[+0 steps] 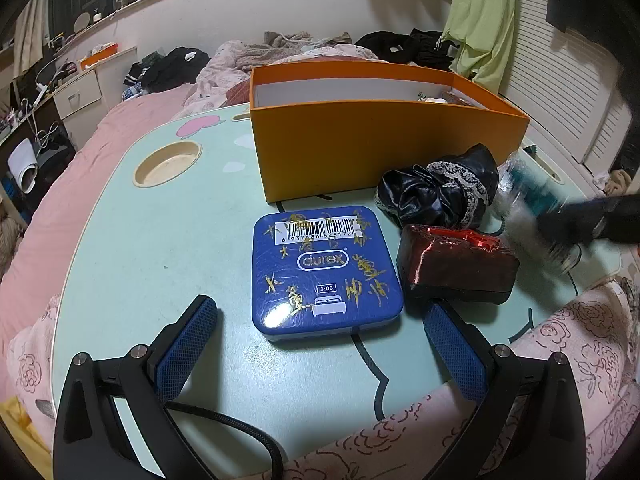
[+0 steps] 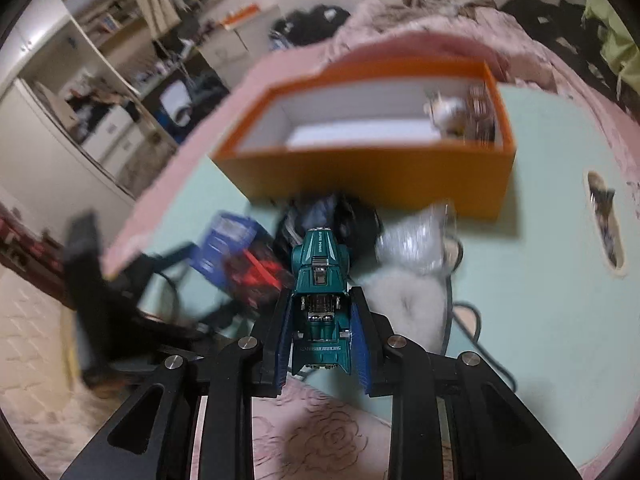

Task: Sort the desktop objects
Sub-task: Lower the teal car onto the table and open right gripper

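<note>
Jaws of the right gripper (image 2: 322, 312) were seen clamped on a teal toy car (image 2: 320, 292) at the lower centre of the right wrist view, its nose pointed toward the orange box (image 2: 372, 178) in the upper middle. Much of that frame was blurred. In the left wrist view, the left gripper (image 1: 320, 322) was shown with its jaws wide apart and nothing gripped, the blue tin (image 1: 325, 272) lying between and just beyond them at centre. A dark red box (image 1: 458, 268) was placed beside the tin, black lace-trimmed fabric (image 1: 438, 192) behind it, all on the pale green table (image 1: 160, 248).
</note>
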